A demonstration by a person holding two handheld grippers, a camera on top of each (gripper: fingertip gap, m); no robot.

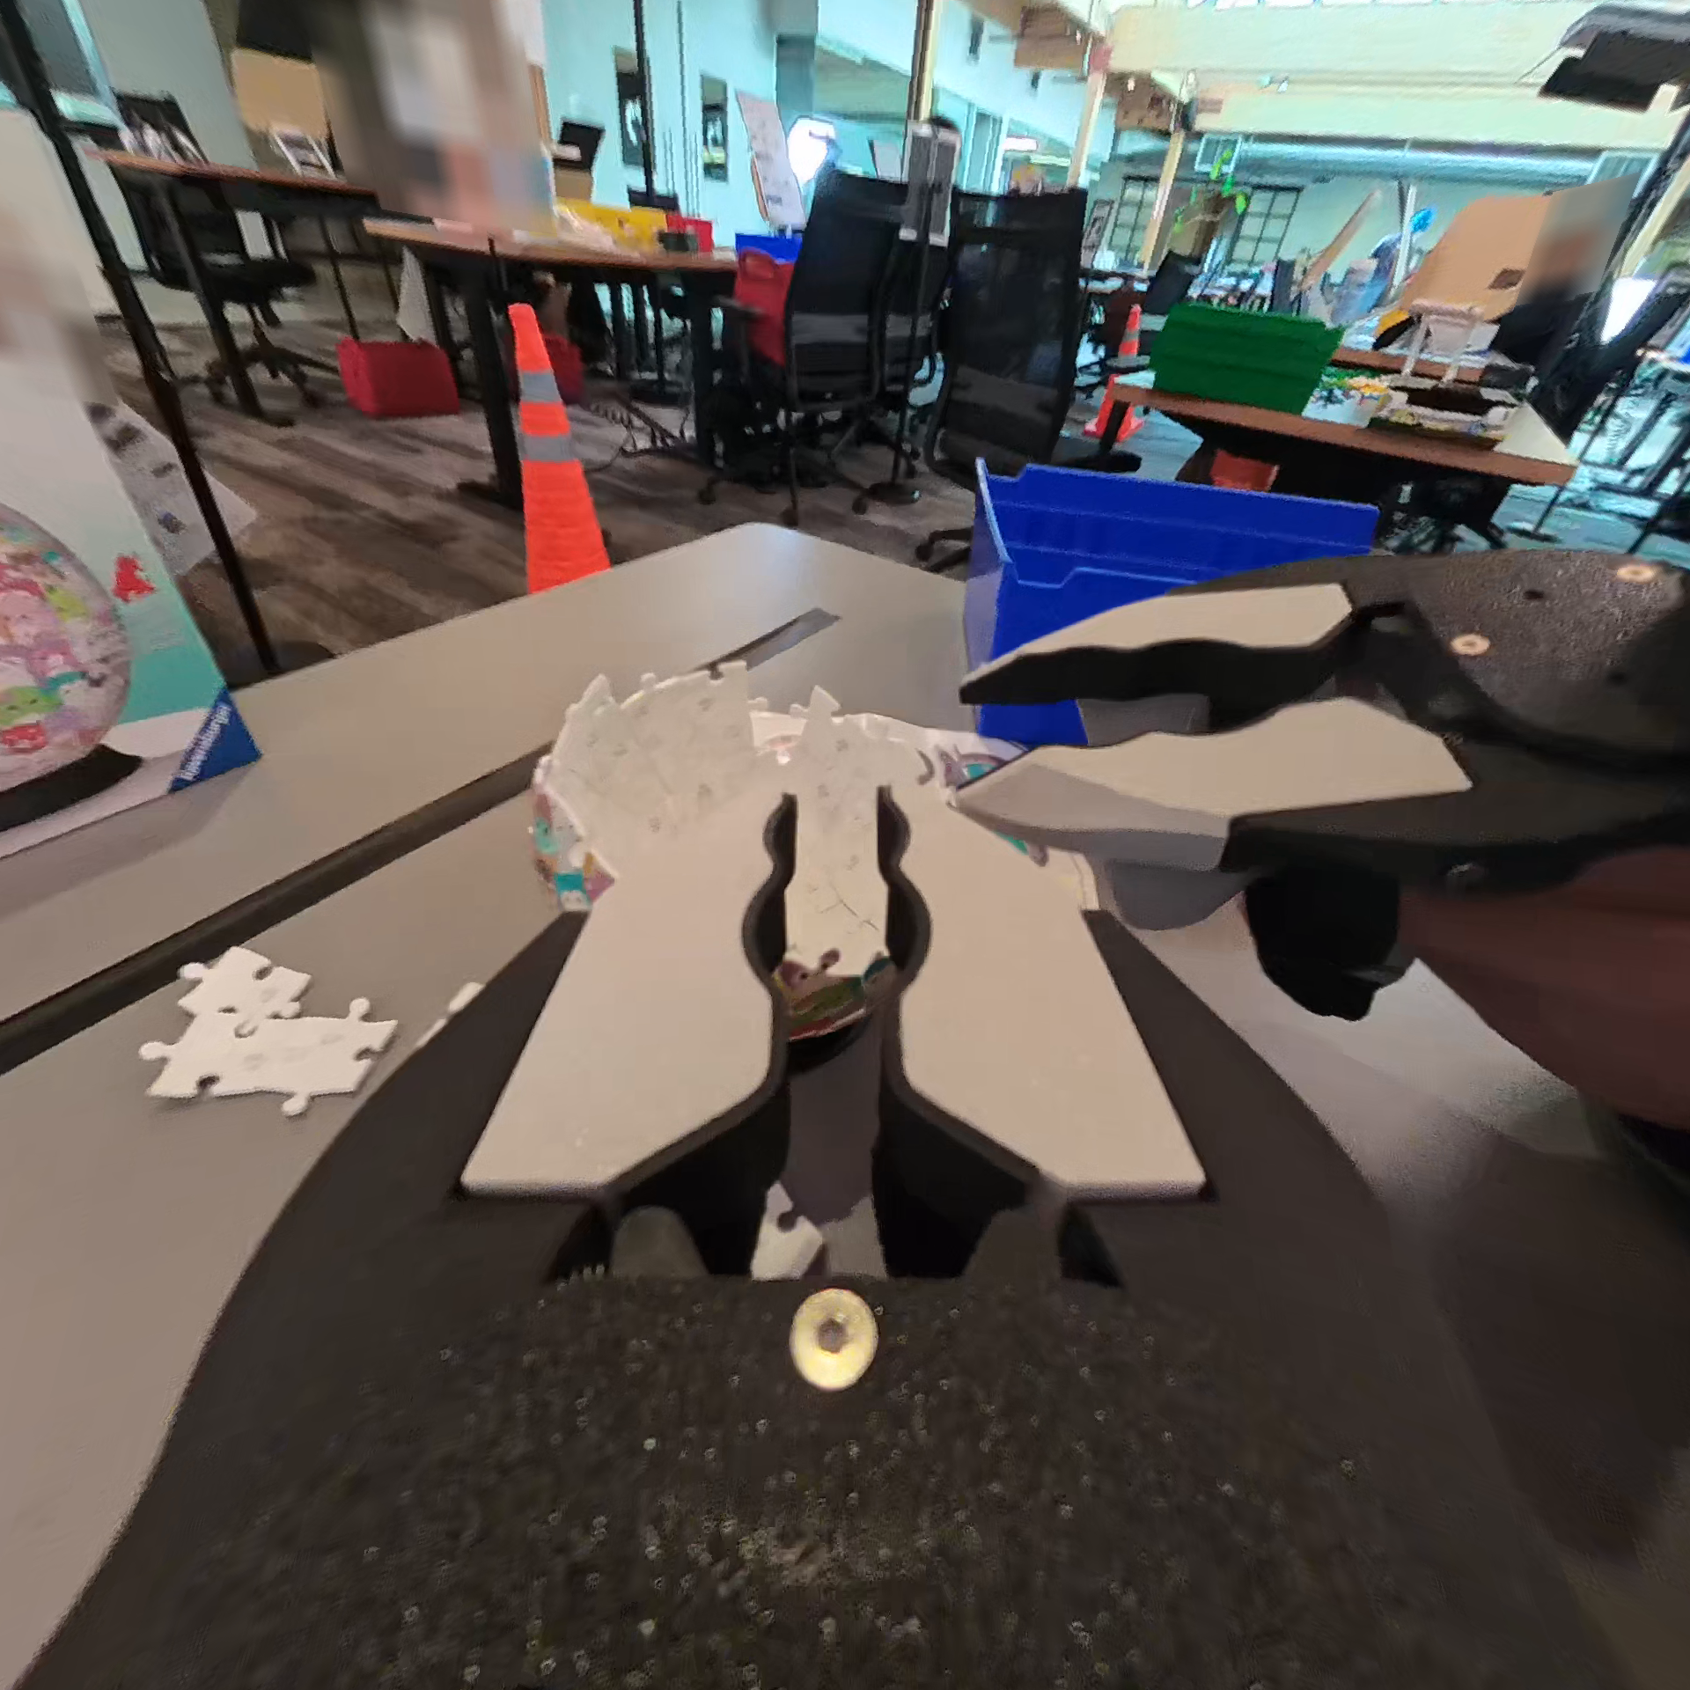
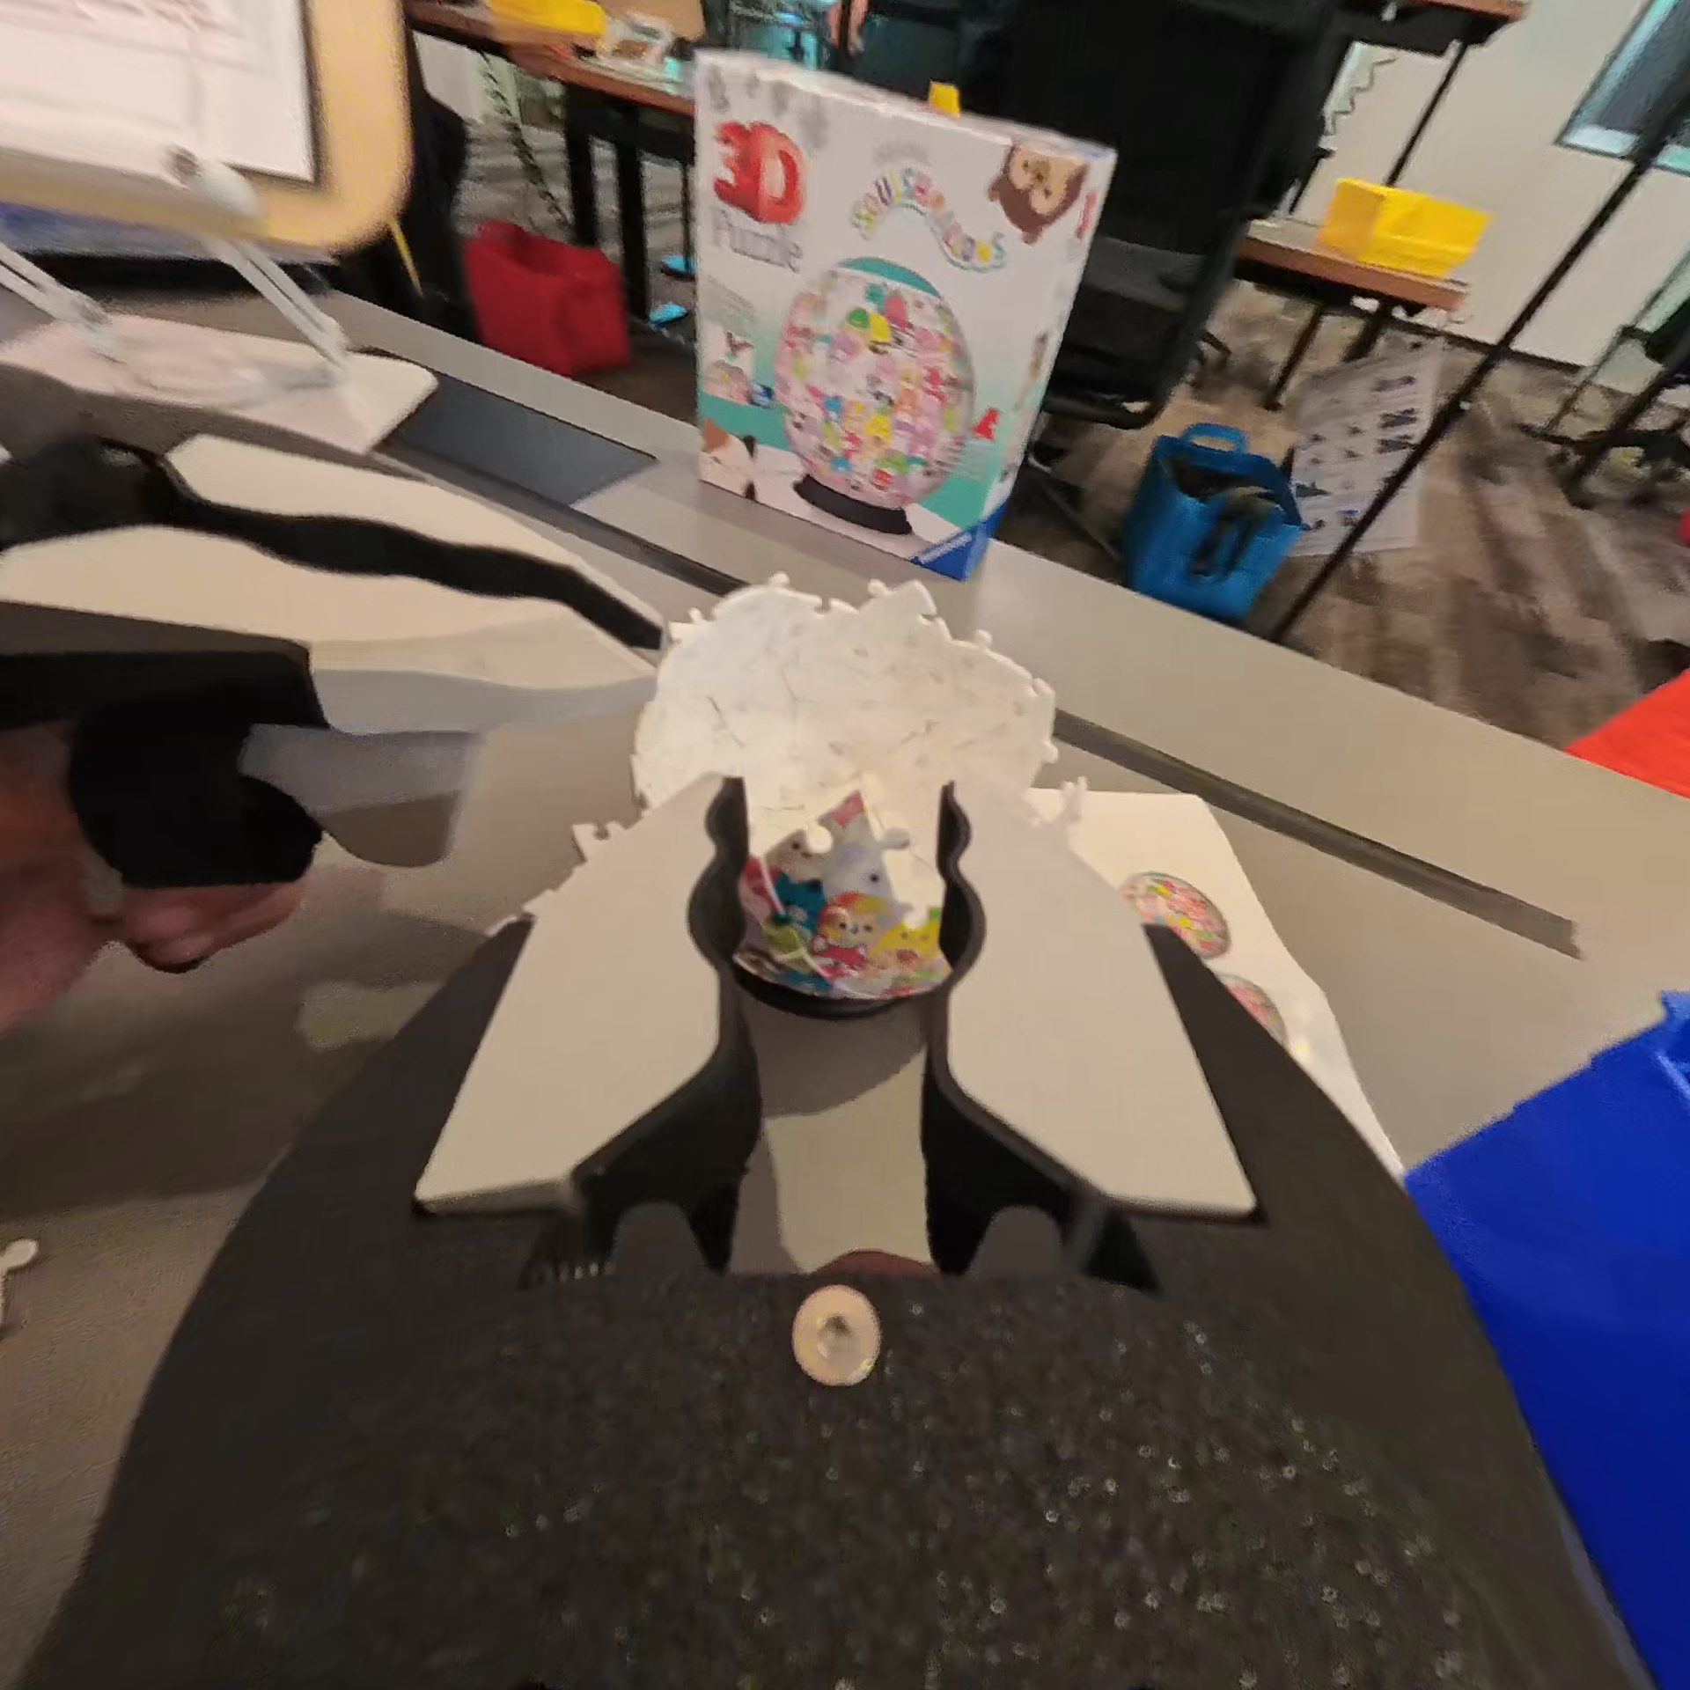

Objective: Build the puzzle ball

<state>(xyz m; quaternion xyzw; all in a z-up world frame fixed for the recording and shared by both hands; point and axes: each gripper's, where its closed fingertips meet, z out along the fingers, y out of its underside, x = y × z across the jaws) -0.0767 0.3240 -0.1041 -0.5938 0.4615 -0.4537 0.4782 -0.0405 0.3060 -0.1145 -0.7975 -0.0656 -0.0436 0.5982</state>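
Observation:
The half-built puzzle ball (image 1: 658,759) is an open bowl, white inside and colourful outside, on a black stand (image 2: 823,1001) on the grey table (image 1: 439,722). My left gripper (image 1: 834,805) reaches over its near rim, jaws narrowed on a white wall section that rises between the tips. In the right wrist view the left gripper (image 2: 654,631) touches the left rim of the ball (image 2: 841,695). My right gripper (image 2: 837,796) is open, fingers either side of the ball's near wall. In the left wrist view the right gripper (image 1: 958,745) sits at the right rim, holding nothing.
Loose white puzzle pieces (image 1: 265,1042) lie on the table to my left. The puzzle box (image 2: 878,311) stands upright behind the ball. A blue bin (image 1: 1171,567) sits to the right. A white instruction sheet (image 2: 1161,850) lies beside the ball.

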